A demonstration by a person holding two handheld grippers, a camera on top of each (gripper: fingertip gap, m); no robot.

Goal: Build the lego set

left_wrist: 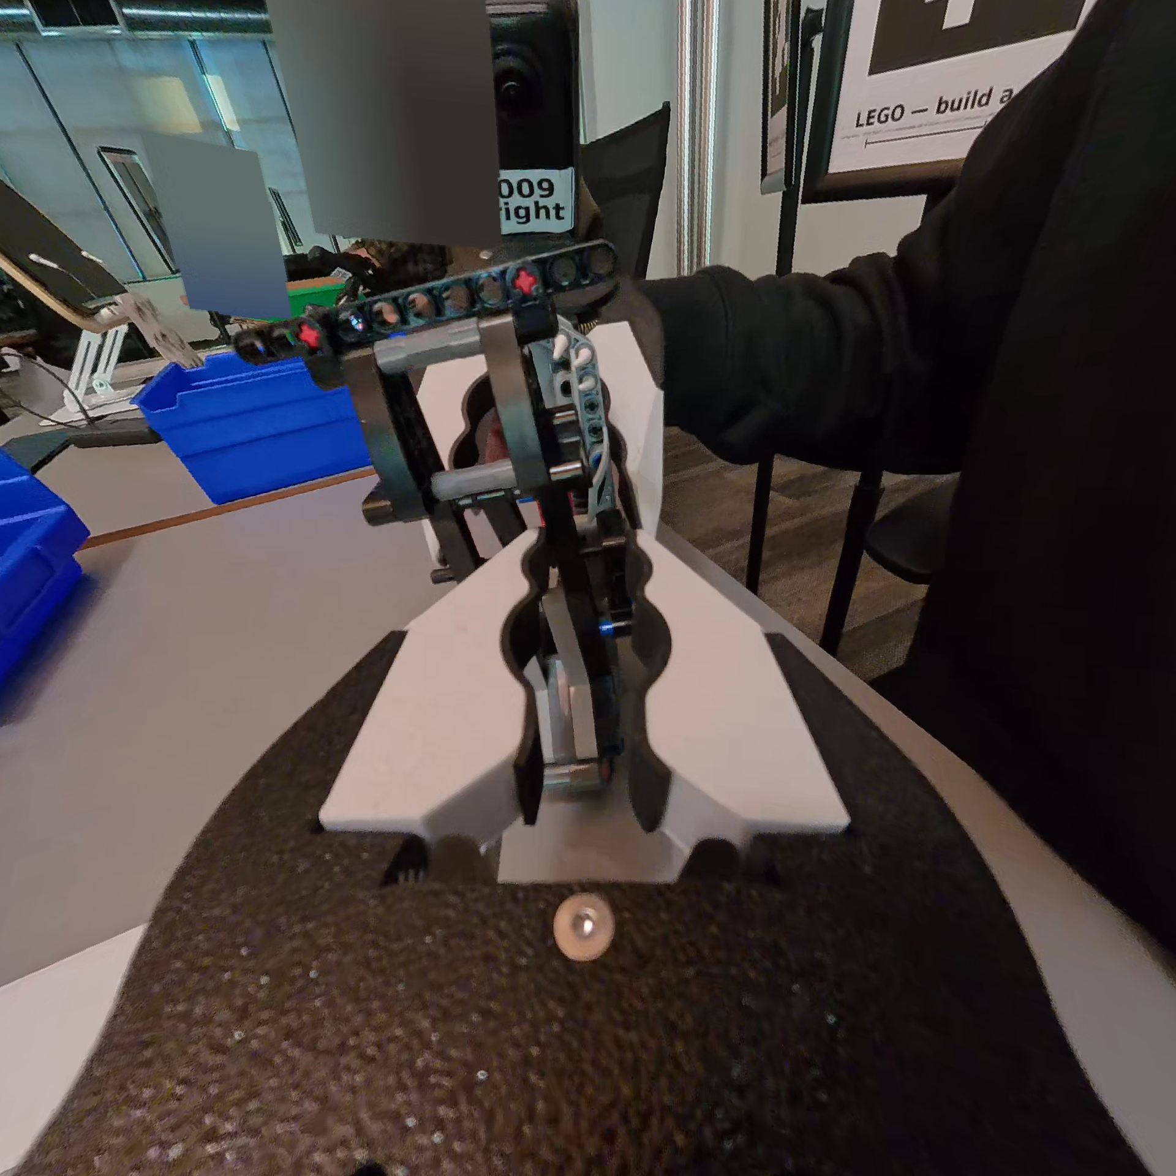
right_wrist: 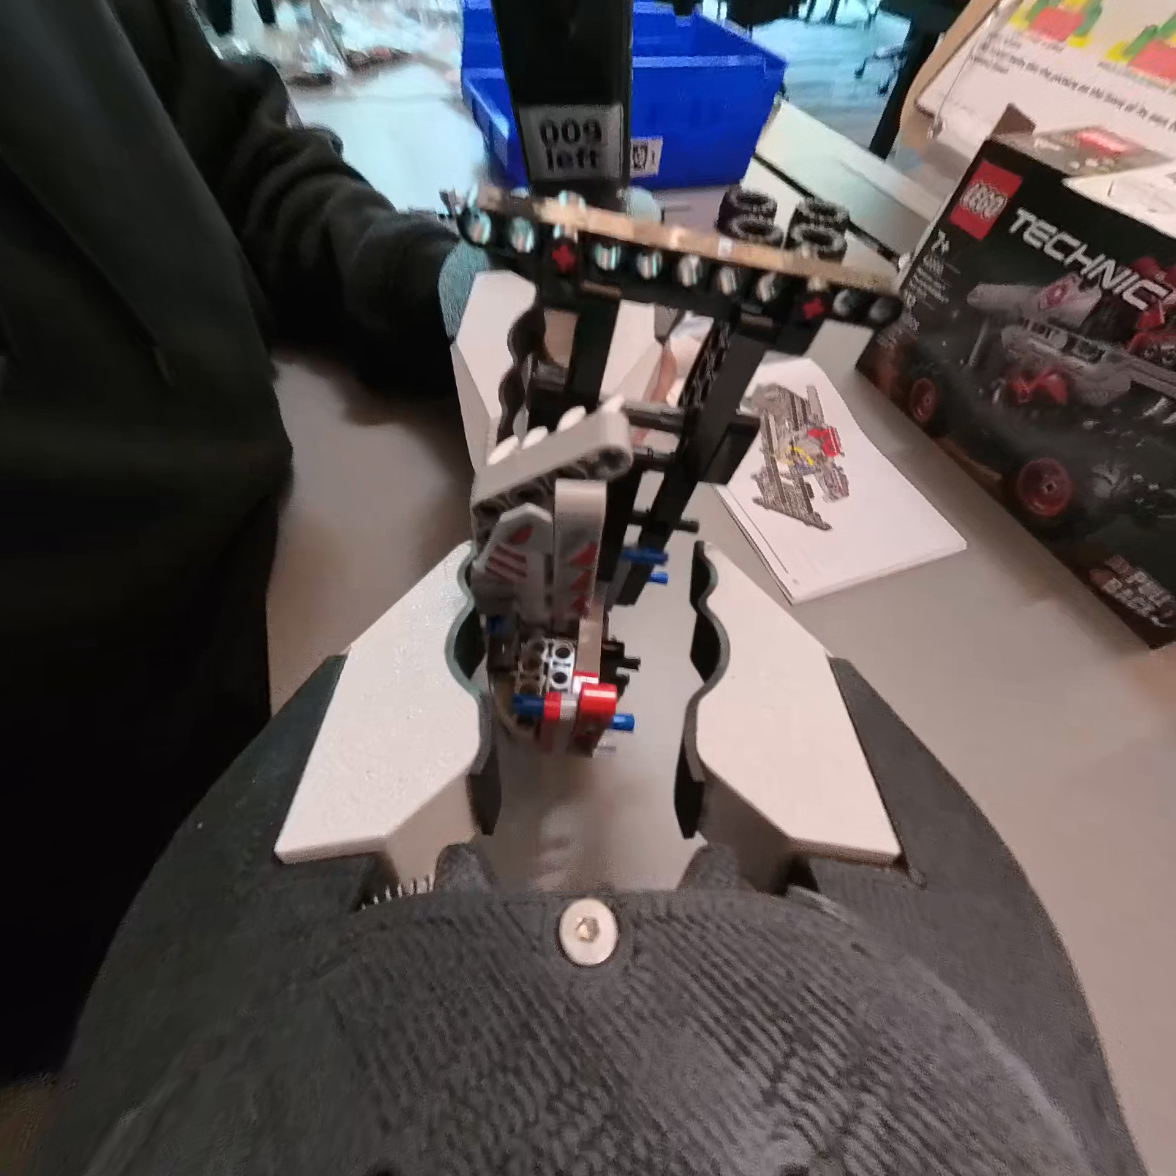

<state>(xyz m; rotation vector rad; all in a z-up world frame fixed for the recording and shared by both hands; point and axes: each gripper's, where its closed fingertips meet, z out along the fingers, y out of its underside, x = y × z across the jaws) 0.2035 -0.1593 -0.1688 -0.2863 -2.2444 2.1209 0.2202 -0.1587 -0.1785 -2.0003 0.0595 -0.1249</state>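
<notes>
The lego chassis (left_wrist: pixel 483 394), a partly built frame of black beams and grey panels, hangs mid-frame above the worktop (left_wrist: pixel 210 636). The left tool (left_wrist: pixel 582 674) clamps it; the right tool (right_wrist: pixel 582 674) stands wide around it. Loose tyres (right_wrist: pixel 786 226) upper right suggest wheels remain unfitted.

Blue bins (left_wrist: pixel 254 426) are set on a grey table (left_wrist: pixel 223 636); a framed poster (left_wrist: pixel 923 89) is hung behind, and a black chair (left_wrist: pixel 630 184) is seen past the table edge
</notes>
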